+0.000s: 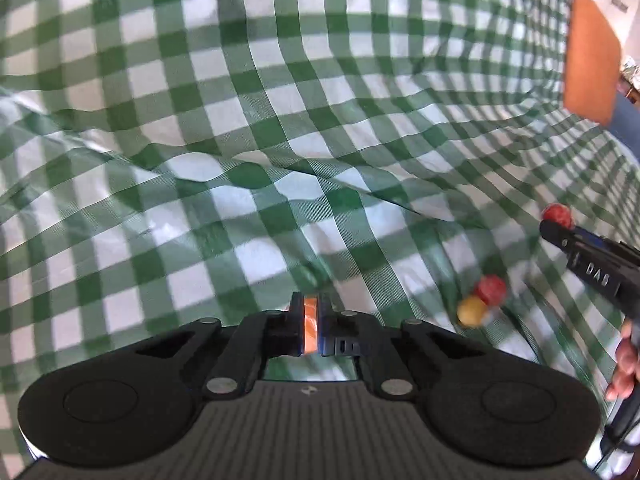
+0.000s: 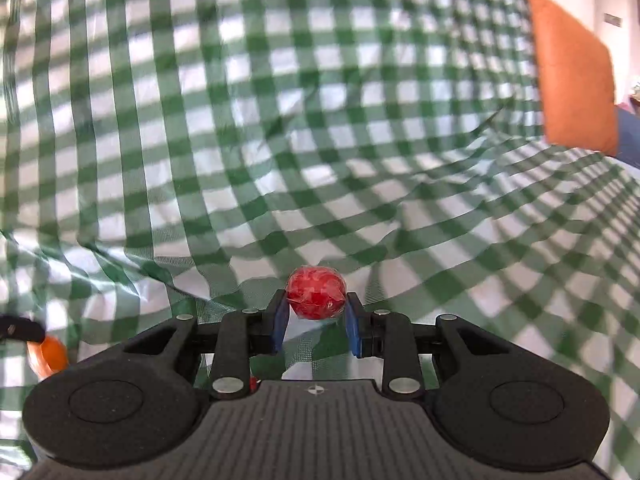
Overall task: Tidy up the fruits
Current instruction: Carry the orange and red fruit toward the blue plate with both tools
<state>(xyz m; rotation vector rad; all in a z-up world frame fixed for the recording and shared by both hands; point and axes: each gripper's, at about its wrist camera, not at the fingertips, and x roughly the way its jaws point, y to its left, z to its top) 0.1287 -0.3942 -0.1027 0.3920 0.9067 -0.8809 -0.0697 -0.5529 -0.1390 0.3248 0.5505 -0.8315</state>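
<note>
A wrinkled green-and-white checked cloth (image 1: 248,128) covers the whole supporting surface. At the near right in the left wrist view, a red fruit (image 1: 491,289) and a yellow fruit (image 1: 472,310) are seen lying on it, touching. An orange-brown mat (image 1: 591,60) is seen at the far right edge.

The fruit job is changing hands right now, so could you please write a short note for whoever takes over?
Left tool: shut on a thin orange piece.
Right tool: shut on a red ball-shaped fruit.
Loose on the checked cloth: another red fruit touching a yellow fruit.
Done: two items gripped.
Left: place both, then collect the loose pair. No container is in view.
</note>
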